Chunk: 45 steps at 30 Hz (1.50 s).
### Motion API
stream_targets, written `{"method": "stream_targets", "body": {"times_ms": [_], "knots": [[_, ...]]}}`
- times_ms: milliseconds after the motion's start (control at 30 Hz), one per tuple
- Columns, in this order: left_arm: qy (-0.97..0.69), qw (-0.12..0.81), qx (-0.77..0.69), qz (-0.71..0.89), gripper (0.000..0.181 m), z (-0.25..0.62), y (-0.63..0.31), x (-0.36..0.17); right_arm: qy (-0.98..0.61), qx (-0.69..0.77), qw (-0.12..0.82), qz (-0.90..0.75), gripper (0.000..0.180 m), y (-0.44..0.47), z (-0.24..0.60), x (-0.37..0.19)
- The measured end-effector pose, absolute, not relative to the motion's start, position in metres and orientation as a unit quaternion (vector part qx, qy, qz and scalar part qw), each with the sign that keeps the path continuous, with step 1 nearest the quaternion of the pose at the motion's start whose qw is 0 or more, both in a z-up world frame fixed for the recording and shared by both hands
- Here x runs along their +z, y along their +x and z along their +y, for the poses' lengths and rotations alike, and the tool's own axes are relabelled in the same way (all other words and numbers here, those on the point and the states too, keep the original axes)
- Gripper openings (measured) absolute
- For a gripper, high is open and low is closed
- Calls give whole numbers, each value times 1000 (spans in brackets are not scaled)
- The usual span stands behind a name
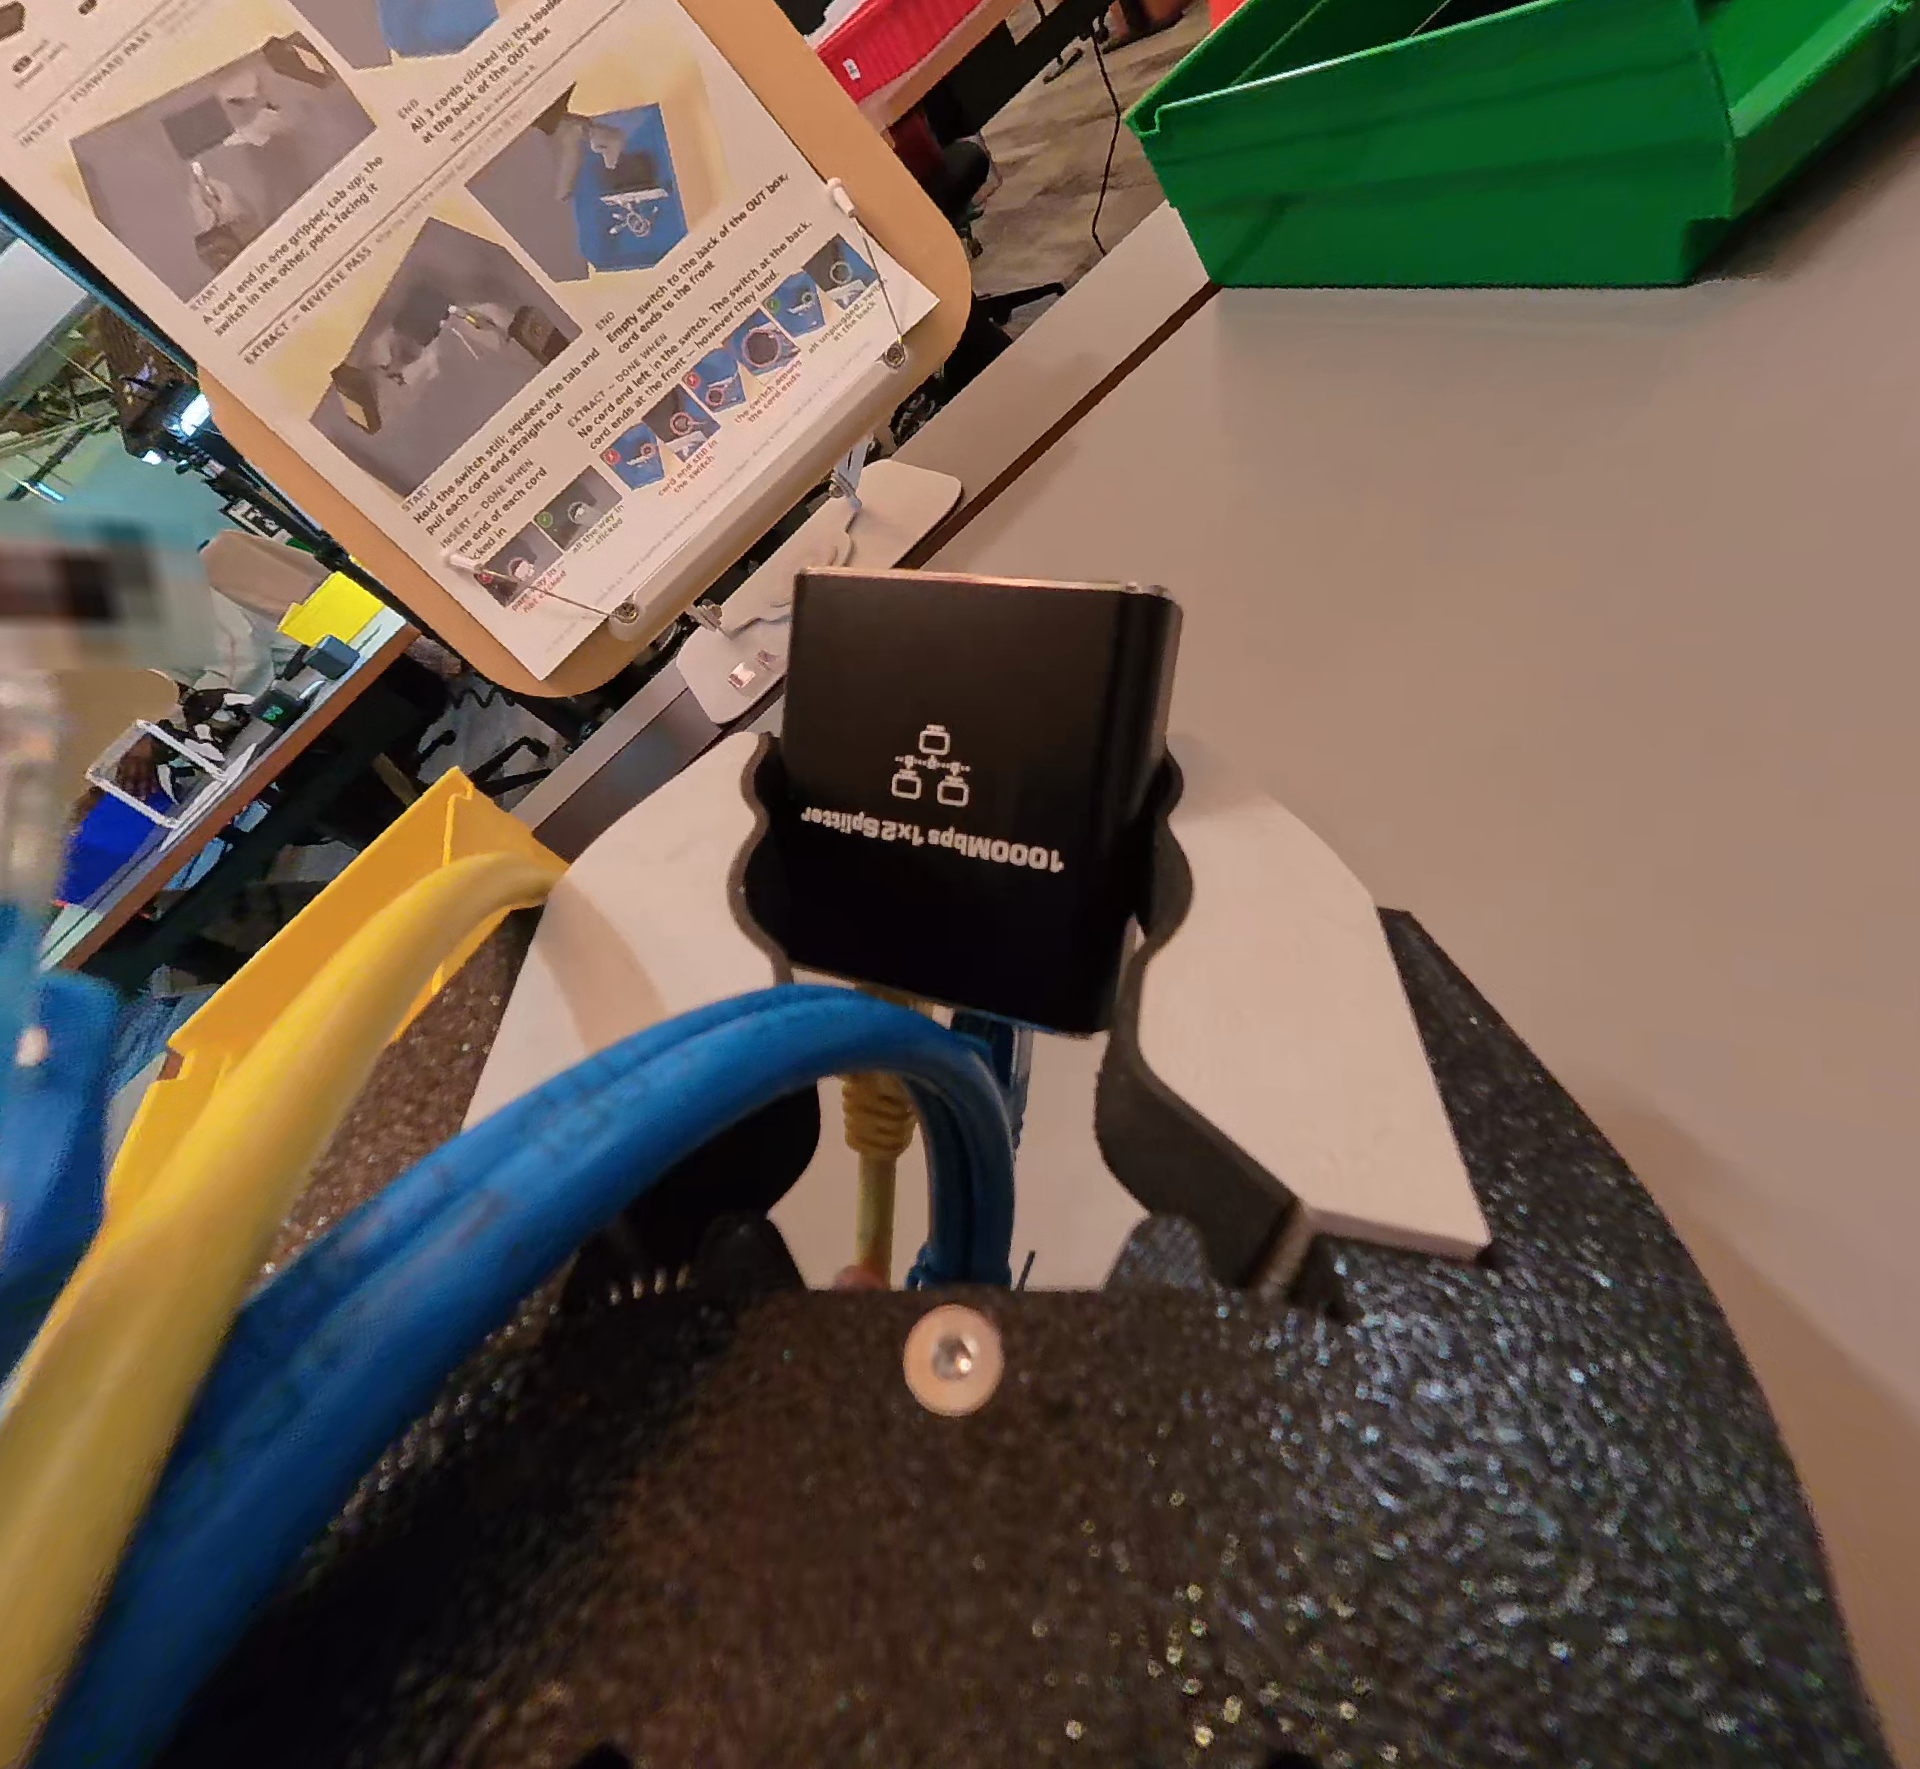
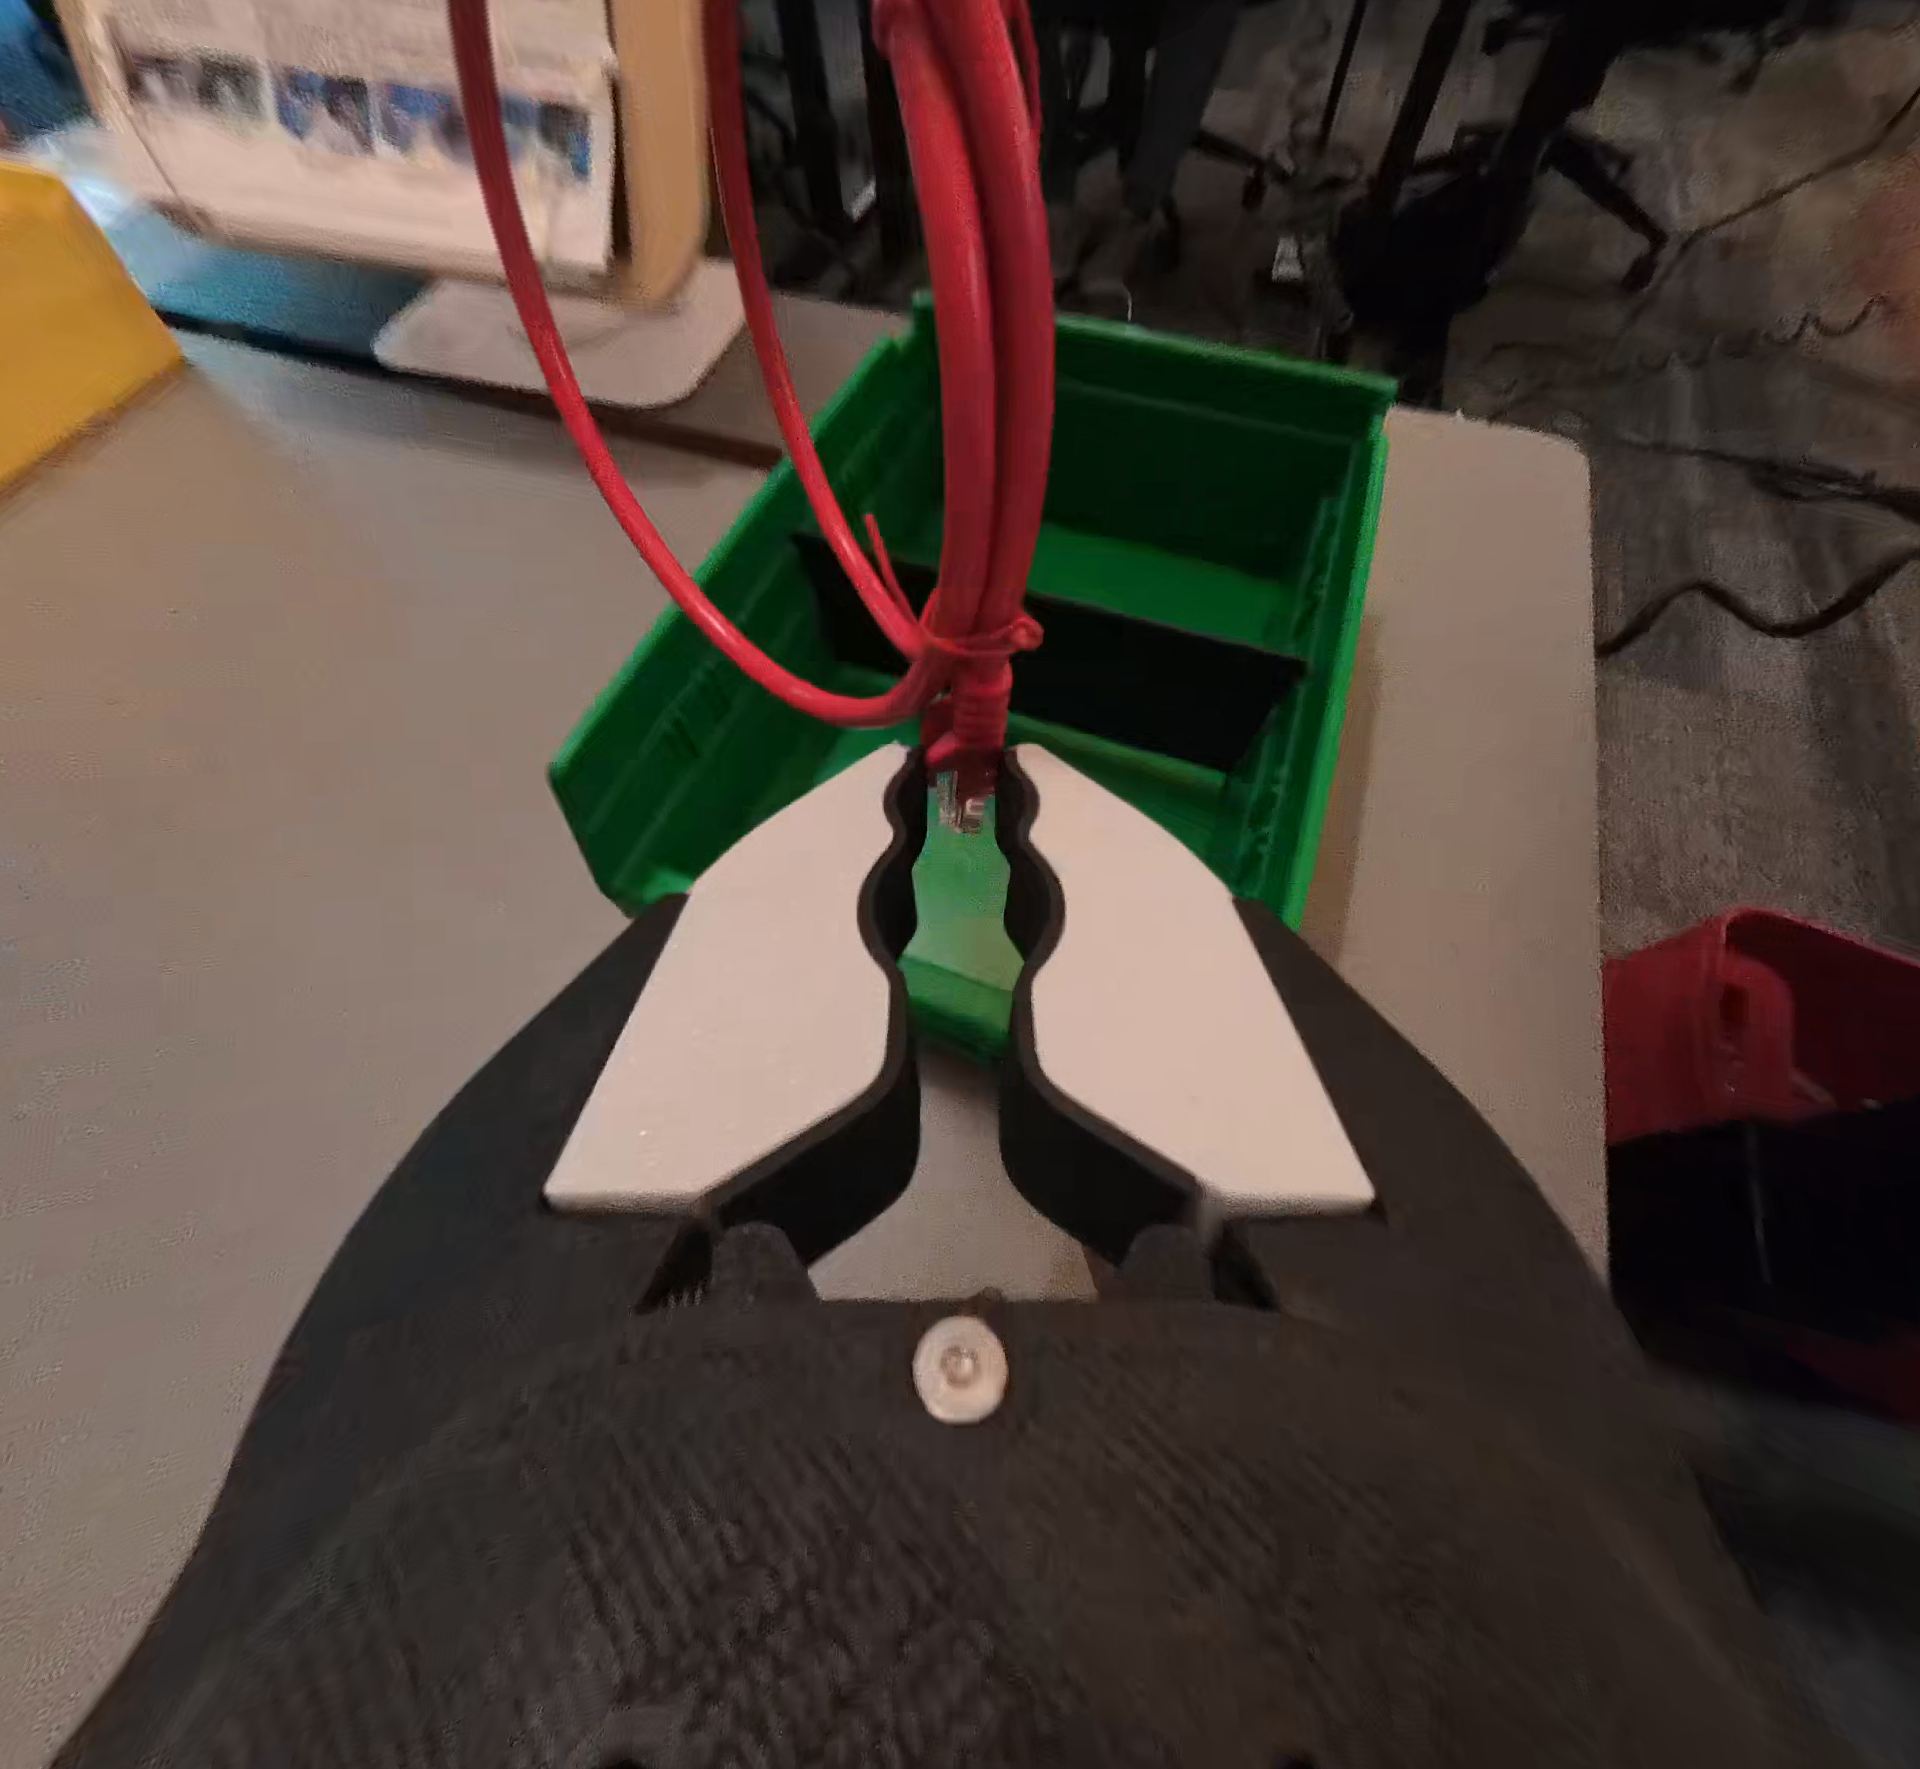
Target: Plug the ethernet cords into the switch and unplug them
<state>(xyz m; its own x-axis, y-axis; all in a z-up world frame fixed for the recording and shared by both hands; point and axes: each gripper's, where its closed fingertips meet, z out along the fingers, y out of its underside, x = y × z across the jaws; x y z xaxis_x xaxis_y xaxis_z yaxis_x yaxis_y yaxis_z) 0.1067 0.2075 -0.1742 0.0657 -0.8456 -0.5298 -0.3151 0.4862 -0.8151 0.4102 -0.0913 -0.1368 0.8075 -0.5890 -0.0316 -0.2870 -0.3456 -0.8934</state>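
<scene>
In the left wrist view my left gripper (image 1: 961,784) is shut on a small black switch (image 1: 971,784) and holds it above the grey table. A yellow cord (image 1: 873,1137) and a blue cord (image 1: 644,1127) are plugged into the switch's near side and loop back to the left. In the right wrist view my right gripper (image 2: 961,774) is shut on the clear plug (image 2: 964,800) of a red cord (image 2: 971,285). The bundled red cord stands up from the fingertips, tied with twist ties, over a green bin (image 2: 1340,514).
A green divided bin (image 1: 1455,109) stands at the table's far right. A yellow bin (image 1: 312,930) is at the left. An instruction sheet on a stand (image 1: 499,244) is behind. A red bin (image 2: 1766,1023) sits right of the table edge (image 2: 1590,784). Tip to tip, the grippers are about 45 centimetres apart.
</scene>
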Motion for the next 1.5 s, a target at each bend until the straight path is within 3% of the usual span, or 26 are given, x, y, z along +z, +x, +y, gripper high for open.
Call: {"method": "stream_targets", "body": {"times_ms": [233, 400, 600, 733, 767, 867, 967, 1067, 1233, 1400, 1433, 1467, 1500], "knots": [[-448, 563, -223, 657, 65, 202, 109, -185, -908, -142, 326, 222, 13, 425, -92, -206], [-457, 553, -219, 661, 65, 208, 107, -187, -949, 3, 208, 236, 13, 422, -99, -242], [-463, 542, -215, 668, 65, 210, 109, -192, -949, 17, 150, 276, 15, 440, -112, -254], [-465, 524, -233, 674, 65, 205, 111, -196, -941, -49, 182, 282, 35, 449, -115, -231], [-463, 518, -241, 677, 65, 202, 112, -197, -933, -84, 202, 287, 51, 454, -117, -219], [-457, 484, -270, 696, 65, 192, 114, -201, -900, -123, 316, 273, 66, 438, -98, -171], [-416, 432, -314, 736, 65, 170, 116, -204, -851, 28, 497, 167, 76, 339, -19, -130], [-370, 380, -371, 763, 65, 146, 119, -201, -818, 171, 544, 79, 81, 228, 43, -134], [-306, 416, -288, 806, 65, 147, 125, -194, -746, 369, 551, 55, 72, 124, 100, -139], [-197, 454, -191, 848, 65, 141, 120, -191, -756, 419, 498, 63, 69, 98, 133, -156], [-174, 458, -181, 852, 65, 138, 119, -190, -761, 416, 492, 70, 64, 98, 139, -161], [-153, 462, -180, 855, 65, 133, 118, -189, -762, 426, 484, 59, 40, 92, 142, -164], [-139, 460, -176, 859, 65, 130, 117, -190, -759, 441, 476, 50, 29, 86, 142, -165]]}}
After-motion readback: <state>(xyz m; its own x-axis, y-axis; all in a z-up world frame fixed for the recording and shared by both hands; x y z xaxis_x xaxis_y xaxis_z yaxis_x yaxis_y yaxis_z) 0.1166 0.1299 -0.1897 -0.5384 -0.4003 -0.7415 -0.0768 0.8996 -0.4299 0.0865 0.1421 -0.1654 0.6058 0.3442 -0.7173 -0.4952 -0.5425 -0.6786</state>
